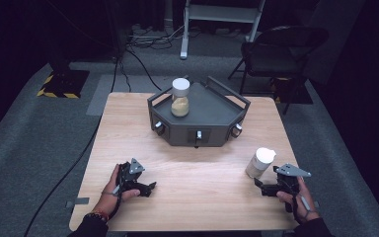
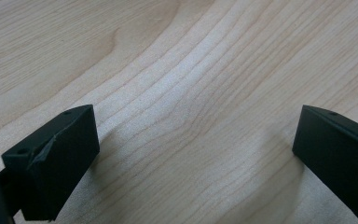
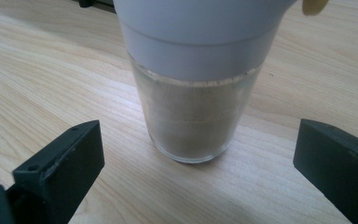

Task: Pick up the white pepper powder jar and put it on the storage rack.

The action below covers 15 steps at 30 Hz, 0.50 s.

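Glass jar [image 3: 193, 112], round, white-capped, powder-filled, stands before wide-apart right gripper [image 3: 193, 163].

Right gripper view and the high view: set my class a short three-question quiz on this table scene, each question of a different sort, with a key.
1. True or false: the right gripper is shut on the near jar.
2. Multiple choice: the far jar stands A) on the bare table, B) on the dark tray, C) on the floor.
3. Short answer: what lies between the jaws of the left gripper?

Key
1. False: its jaws stand wide apart, with the jar upright on the table ahead of them, untouched.
2. B.
3. Nothing except bare wooden table top; the jaws are open.
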Each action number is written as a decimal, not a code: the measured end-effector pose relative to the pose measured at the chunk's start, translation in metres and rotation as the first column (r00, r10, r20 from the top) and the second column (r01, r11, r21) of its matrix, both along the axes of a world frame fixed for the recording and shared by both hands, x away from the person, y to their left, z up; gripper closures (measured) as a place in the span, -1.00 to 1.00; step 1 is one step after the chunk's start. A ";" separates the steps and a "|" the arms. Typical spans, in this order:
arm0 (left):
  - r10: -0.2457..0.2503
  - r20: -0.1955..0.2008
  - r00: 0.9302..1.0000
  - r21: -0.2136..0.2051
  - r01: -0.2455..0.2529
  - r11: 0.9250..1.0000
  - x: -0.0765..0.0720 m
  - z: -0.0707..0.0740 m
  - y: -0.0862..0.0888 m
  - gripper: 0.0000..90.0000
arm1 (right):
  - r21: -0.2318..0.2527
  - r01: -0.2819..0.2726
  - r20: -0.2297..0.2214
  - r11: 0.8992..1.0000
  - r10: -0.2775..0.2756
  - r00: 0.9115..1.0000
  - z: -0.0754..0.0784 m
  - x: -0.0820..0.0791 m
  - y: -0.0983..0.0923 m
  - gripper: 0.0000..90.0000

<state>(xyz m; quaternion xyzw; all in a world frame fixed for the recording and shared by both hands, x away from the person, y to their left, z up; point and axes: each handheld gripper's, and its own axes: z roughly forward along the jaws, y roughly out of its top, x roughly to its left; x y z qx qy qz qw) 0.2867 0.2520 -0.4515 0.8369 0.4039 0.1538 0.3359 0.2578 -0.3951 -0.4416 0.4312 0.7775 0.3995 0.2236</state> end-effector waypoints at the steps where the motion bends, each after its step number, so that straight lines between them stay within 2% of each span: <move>1: -0.001 0.000 1.000 0.000 0.001 1.000 0.000 0.000 0.000 -1.00 | 0.004 0.002 0.002 1.000 -0.002 1.000 -0.001 0.000 0.001 -0.97; 5: -0.007 0.001 1.000 0.001 0.007 1.000 0.000 0.000 0.000 -1.00 | 0.014 0.003 0.007 1.000 -0.004 1.000 -0.004 0.003 0.007 -0.97; 12: -0.012 0.002 1.000 0.002 0.012 1.000 0.001 0.000 0.000 -1.00 | 0.071 0.072 0.045 0.995 -0.075 0.996 -0.009 0.000 0.015 -0.95; 15: -0.013 0.003 1.000 0.001 0.013 1.000 0.001 0.000 0.000 -1.00 | 0.086 0.087 0.044 0.992 -0.091 0.995 -0.012 0.002 0.020 -0.95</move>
